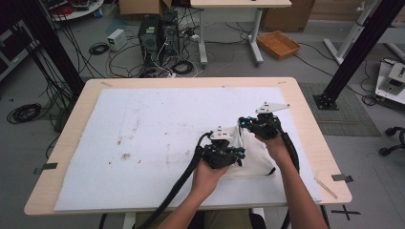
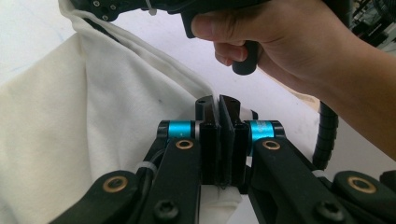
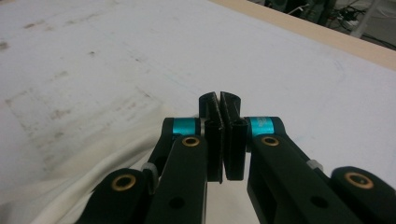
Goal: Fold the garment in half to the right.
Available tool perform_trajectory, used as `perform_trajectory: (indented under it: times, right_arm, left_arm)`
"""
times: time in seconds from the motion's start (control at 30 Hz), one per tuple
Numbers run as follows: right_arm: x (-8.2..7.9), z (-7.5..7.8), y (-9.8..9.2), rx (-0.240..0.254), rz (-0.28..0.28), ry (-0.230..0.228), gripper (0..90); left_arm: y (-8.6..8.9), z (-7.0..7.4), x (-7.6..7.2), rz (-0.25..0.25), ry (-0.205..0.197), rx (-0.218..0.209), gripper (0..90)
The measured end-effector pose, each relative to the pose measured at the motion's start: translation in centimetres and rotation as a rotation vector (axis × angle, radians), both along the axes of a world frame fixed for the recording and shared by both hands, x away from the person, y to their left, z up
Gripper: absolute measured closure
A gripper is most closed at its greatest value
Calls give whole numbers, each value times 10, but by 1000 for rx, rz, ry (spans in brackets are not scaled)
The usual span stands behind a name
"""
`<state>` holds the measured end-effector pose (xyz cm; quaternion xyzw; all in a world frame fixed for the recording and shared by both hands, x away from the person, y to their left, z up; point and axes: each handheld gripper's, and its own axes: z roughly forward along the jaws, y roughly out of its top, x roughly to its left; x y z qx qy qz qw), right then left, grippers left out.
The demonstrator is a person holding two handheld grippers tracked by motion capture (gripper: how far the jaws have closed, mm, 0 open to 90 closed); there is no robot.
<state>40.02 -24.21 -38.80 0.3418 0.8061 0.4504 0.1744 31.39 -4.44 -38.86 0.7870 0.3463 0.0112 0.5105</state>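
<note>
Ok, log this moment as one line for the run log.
left gripper: shut on white cloth | right gripper: shut on the cloth | cloth: bunched on white mat

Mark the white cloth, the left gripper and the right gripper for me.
white cloth (image 1: 258, 160): high view, on its flat lower part beside the left gripper.
left gripper (image 2: 219, 105): left gripper view, at the tips of its closed jaws.
right gripper (image 3: 219, 99): right gripper view, at the tips of its closed jaws.

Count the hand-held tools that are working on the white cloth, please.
2. The left tool is at the near side of the white cloth; the right tool is at its far edge. Both are closed.
</note>
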Motion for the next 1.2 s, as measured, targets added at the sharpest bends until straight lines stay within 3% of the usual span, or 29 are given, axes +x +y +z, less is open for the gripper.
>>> perform_trajectory:
  times: [0.23, 0.43, 0.47, 0.53, 0.67, 0.73, 0.77, 0.8, 0.83, 0.87, 0.9, 0.93, 0.97, 1.03, 1.07, 1.1, 1.13, 1.2]
  right_arm:
    - [0, -11, -25, -8, -57, 22, 892]
    - [-1, -20, -37, -13, -95, 39, 891]
    - [-2, -21, -38, -18, -103, 40, 891]
    - [-3, -22, -41, -30, -119, 31, 863]
    - [-9, -20, -54, -8, -207, 42, 638]
    - [-13, -18, -59, 1, -225, 32, 624]
    - [-25, -14, -69, 1, -231, 5, 612]
    - [-25, -14, -69, 1, -231, 5, 612]
    - [-25, -14, -69, 1, -231, 5, 612]
    - [-45, -10, -78, -1, -208, -18, 621]
    - [-45, -10, -78, -1, -208, -18, 621]
    - [-61, -10, -80, -1, -178, -22, 628]
    - [-61, -10, -80, -1, -178, -22, 628]
    - [-88, -15, -79, 1, -127, -13, 638]
    - [-88, -15, -79, 1, -127, -13, 638]
    - [-105, -21, -76, -14, -105, -26, 662]
    - [-105, -21, -76, -14, -105, -26, 662]
    - [-120, -29, -71, -8, -89, -6, 662]
  left_arm:
    - [-32, -11, 8, -26, 27, 44, 865]
    - [-47, -19, 14, -15, 42, 58, 853]
    - [-47, -19, 14, -15, 42, 58, 832]
    - [-45, -18, 16, 6, 40, 38, 646]
    - [-21, -9, 19, 80, -16, 5, 441]
    - [-13, -7, 20, 102, -37, 1, 363]
    - [1, -7, 21, 129, -75, -2, 322]
    - [11, -7, 21, 150, -98, -2, 322]
    - [11, -7, 21, 150, -98, -2, 298]
    - [30, -10, 23, 177, -123, -9, 262]
    - [40, -11, 24, 190, -135, -7, 262]
    - [48, -13, 24, 205, -144, -8, 260]
    - [56, -15, 24, 213, -148, -6, 260]
    - [71, -19, 22, 227, -160, 3, 260]
    - [79, -21, 21, 227, -169, 9, 260]
    - [85, -23, 20, 227, -175, 7, 260]
    - [92, -25, 19, 227, -181, 0, 260]
    - [104, -29, 17, 229, -185, -5, 260]
